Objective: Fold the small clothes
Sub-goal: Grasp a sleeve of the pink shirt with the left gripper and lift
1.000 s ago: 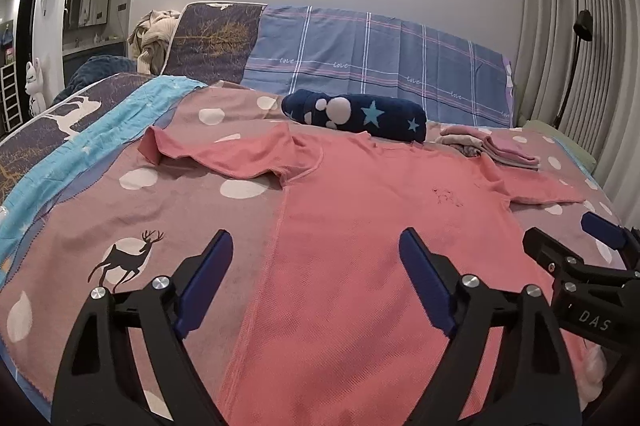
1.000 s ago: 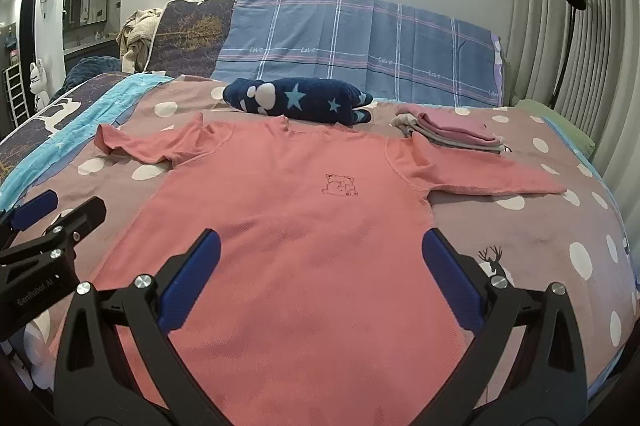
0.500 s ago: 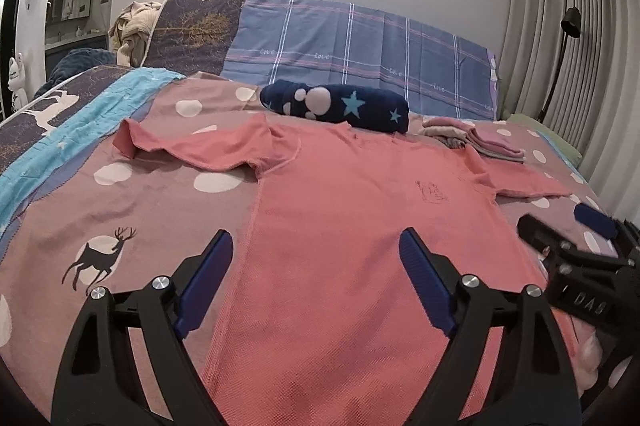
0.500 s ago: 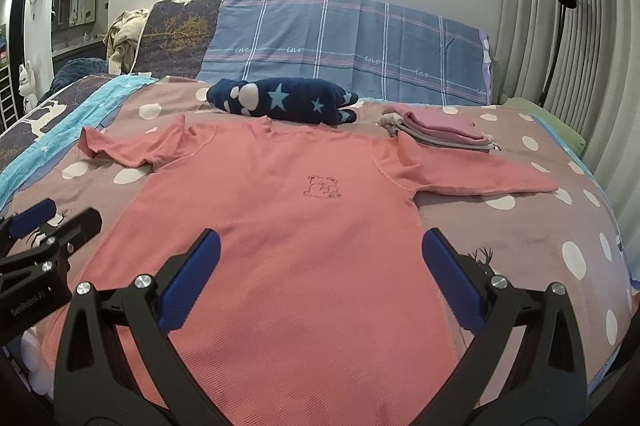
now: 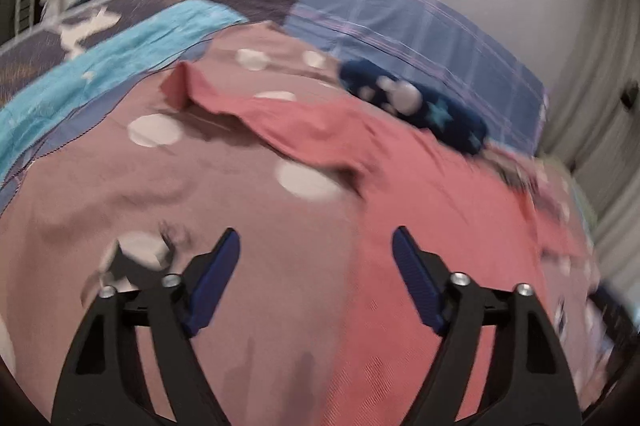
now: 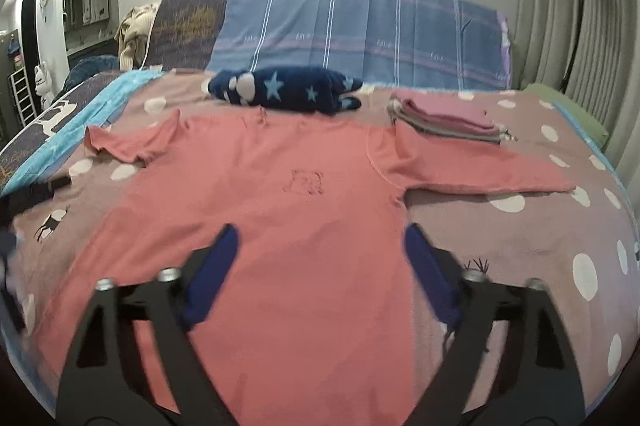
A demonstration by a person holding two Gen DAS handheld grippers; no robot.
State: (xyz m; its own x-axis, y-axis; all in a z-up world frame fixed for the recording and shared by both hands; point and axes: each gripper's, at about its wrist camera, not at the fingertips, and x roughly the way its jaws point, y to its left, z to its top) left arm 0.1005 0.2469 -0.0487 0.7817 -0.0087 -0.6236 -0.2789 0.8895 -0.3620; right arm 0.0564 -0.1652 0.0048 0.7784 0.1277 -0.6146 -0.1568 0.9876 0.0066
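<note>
fingers of both grippers [image 5: 316,266] [image 6: 320,258] spread, empty, above pink shirt [image 6: 256,210].

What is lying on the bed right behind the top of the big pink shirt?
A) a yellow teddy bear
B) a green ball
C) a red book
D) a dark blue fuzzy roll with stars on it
D: in the right wrist view, a dark blue fleece roll with light blue stars lies on the polka-dot bedspread just beyond the collar of the spread-out pink long-sleeved shirt.
</note>
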